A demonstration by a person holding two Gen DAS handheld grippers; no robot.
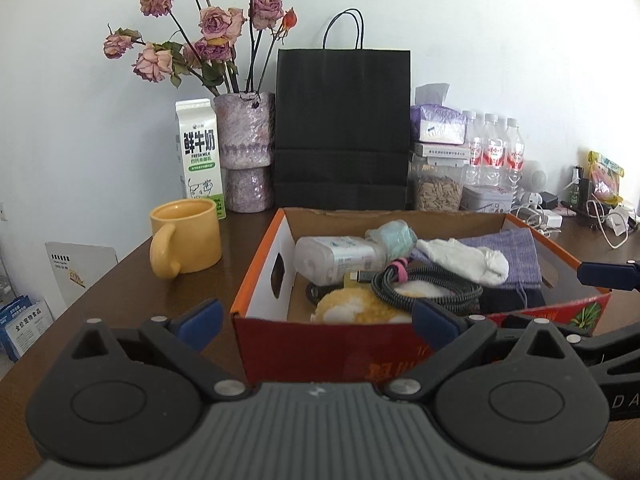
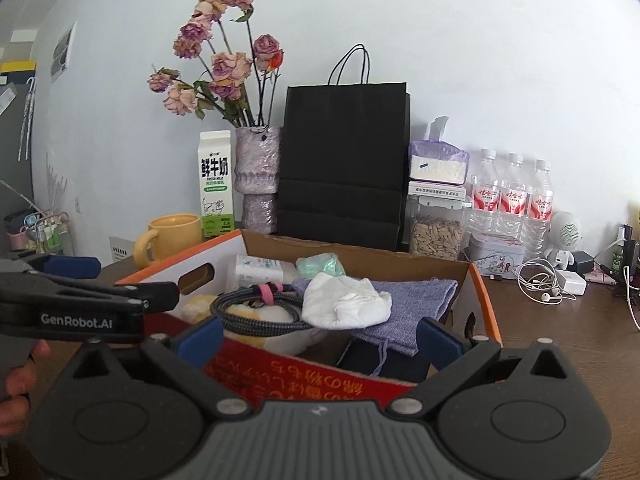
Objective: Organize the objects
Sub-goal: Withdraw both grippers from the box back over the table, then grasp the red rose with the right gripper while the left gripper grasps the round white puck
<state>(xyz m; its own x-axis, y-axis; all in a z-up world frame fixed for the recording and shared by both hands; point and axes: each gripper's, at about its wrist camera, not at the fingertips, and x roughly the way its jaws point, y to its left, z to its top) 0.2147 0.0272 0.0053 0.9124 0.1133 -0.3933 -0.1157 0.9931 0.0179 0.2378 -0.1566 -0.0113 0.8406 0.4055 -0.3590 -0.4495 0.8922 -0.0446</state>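
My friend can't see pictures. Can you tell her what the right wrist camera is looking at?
An open cardboard box sits on a brown table, holding a white sock, a coiled cable and a purple cloth. The right gripper is open in front of it. Behind stand a black paper bag, dried roses, a milk carton and a yellow mug.

Sock (image 1: 464, 260) atop cloth (image 1: 516, 252) and cable (image 1: 428, 288) (all in box (image 1: 340, 344)), mug (image 1: 186, 238) left.

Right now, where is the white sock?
In both wrist views the white sock lies inside the cardboard box, on the purple cloth, just right of the coiled black cable.
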